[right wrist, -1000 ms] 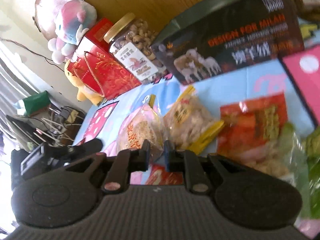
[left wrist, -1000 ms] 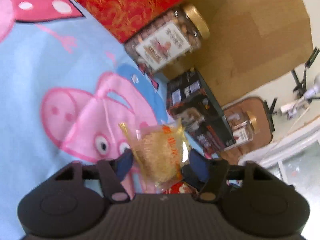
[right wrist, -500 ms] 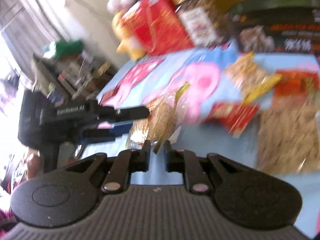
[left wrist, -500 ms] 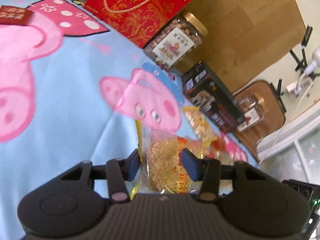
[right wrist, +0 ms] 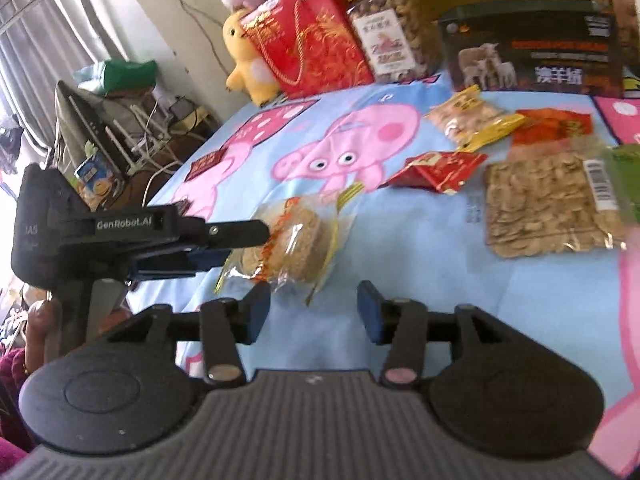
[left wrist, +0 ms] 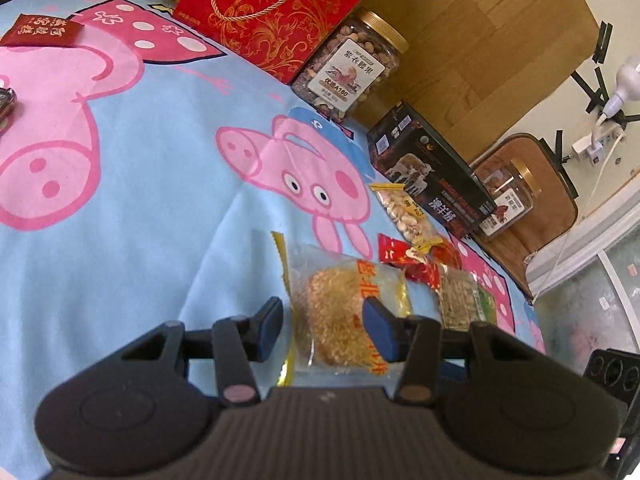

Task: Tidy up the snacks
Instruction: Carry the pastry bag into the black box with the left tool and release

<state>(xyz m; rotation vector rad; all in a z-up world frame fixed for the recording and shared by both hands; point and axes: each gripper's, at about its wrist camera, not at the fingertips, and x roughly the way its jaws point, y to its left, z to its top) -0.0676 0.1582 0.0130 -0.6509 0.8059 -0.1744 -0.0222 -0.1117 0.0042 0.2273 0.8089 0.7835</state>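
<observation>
Both grippers, left (left wrist: 323,326) and right (right wrist: 313,312), sit spread wide, gripping nothing, rice cake packet (left wrist: 344,316) lying on the bedsheet (left wrist: 160,184).

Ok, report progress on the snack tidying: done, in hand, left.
Done: the peanut packet, red packet and seed packet lie grouped near the black box.
In hand: nothing gripped. The round cake packet lies on the blanket between the fingers of the open left gripper. The right gripper is open and empty.
Left: probably the lone dark red sachet.
</observation>
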